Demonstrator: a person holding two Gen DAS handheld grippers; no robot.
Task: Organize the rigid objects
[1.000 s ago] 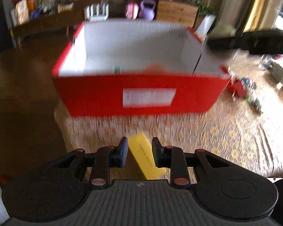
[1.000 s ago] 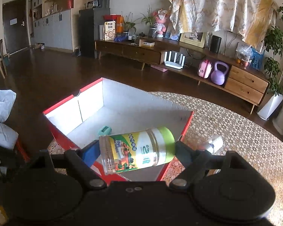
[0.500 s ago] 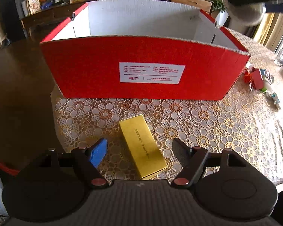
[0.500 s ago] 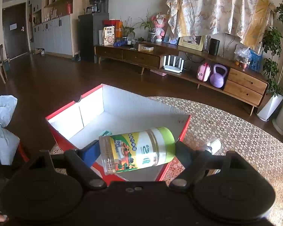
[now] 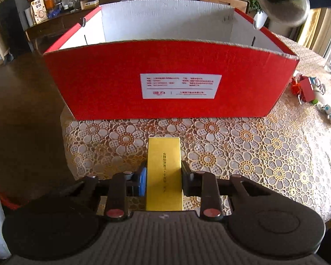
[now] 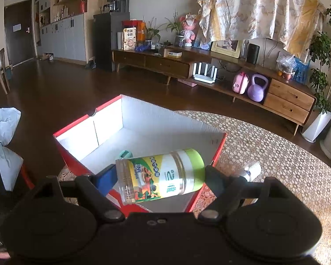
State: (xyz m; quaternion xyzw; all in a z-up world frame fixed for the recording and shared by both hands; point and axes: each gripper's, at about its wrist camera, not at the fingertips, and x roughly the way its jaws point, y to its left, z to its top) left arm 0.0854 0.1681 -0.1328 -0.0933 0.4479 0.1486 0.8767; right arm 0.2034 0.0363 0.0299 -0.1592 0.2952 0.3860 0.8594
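A flat yellow box (image 5: 164,165) lies on the lace tablecloth in front of the red cardboard box (image 5: 99,84). My left gripper (image 5: 164,173) straddles the yellow box, its jaws closing, and both pads touch the box's long sides. In the right wrist view my right gripper (image 6: 160,174) is shut on a clear jar (image 6: 158,176) with a green lid and yellow label. The jar is held sideways above the near corner of the red box (image 6: 77,130). A small teal object (image 6: 125,154) lies inside the box.
Small toys (image 5: 306,88) sit on the tablecloth right of the red box. A white bottle (image 6: 251,170) lies on the table beyond the box's right corner. A white bag (image 6: 2,137) hangs at the left. The table edge drops to dark floor on the left.
The left gripper opened wide over the yellow box, sank toward it, and its jaws came in against the box's sides. The right gripper and jar stayed put.
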